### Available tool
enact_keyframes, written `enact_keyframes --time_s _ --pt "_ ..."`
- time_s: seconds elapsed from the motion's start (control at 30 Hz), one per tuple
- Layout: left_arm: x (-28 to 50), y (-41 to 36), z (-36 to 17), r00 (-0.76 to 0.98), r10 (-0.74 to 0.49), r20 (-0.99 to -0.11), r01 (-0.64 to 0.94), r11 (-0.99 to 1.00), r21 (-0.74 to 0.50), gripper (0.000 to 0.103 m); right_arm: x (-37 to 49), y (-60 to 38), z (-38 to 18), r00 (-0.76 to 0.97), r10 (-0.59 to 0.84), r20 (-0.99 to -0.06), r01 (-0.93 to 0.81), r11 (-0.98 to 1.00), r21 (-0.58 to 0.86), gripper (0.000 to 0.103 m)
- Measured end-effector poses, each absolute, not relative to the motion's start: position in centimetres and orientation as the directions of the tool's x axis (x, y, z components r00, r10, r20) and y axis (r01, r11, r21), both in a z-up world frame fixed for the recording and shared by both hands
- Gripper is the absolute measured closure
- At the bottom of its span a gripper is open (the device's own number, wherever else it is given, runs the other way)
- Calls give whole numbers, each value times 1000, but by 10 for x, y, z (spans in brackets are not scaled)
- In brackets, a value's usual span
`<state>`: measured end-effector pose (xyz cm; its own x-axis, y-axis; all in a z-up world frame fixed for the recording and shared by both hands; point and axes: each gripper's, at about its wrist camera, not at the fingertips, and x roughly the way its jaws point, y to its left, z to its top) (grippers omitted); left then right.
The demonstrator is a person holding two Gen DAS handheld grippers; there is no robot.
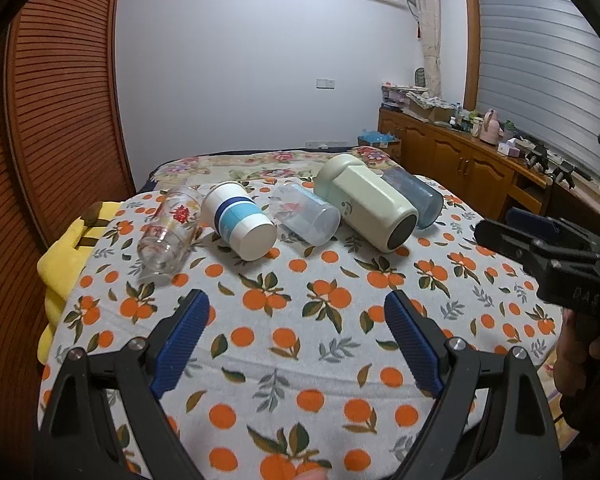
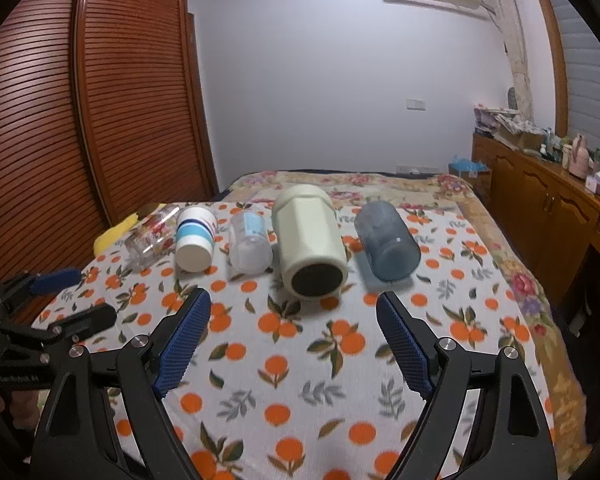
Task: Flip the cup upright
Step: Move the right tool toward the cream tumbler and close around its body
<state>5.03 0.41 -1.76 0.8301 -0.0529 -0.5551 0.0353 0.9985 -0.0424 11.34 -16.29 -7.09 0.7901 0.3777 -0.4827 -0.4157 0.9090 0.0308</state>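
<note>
Five cups lie on their sides in a row on the soft orange-print cloth (image 2: 300, 360), none upright yet; both claws hover short of the row, jaws apart, holding nothing. Biggest, the pale green faceted tumbler (image 2: 308, 244), sits ahead of the right gripper (image 2: 294, 338); likely risk: it's wide for the jaws and could roll into the smoky blue plastic cup (image 2: 386, 242) close beside it. The white paper cup with blue bands (image 1: 238, 226), clear plastic cup (image 1: 310, 218) and printed clear glass (image 1: 170, 236) sit close together, so the left gripper (image 1: 296, 336) may nudge neighbours; padding may tip anything stood up. Only the left view shows the green tumbler overlapping the blue cup; the right view shows a gap.
</note>
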Motion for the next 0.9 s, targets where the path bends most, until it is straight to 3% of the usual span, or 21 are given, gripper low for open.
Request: enact_keyframes --time_s 0.53,0.9 --pt "117 19 -32 801 -93 -592 72 996 -59 13 207 -135 -80 717 340 -608 -461 886 -49 16" --pt "147 27 -29 800 -113 -589 95 994 -62 15 278 -105 -88 579 320 -750 -522 852 -40 16"
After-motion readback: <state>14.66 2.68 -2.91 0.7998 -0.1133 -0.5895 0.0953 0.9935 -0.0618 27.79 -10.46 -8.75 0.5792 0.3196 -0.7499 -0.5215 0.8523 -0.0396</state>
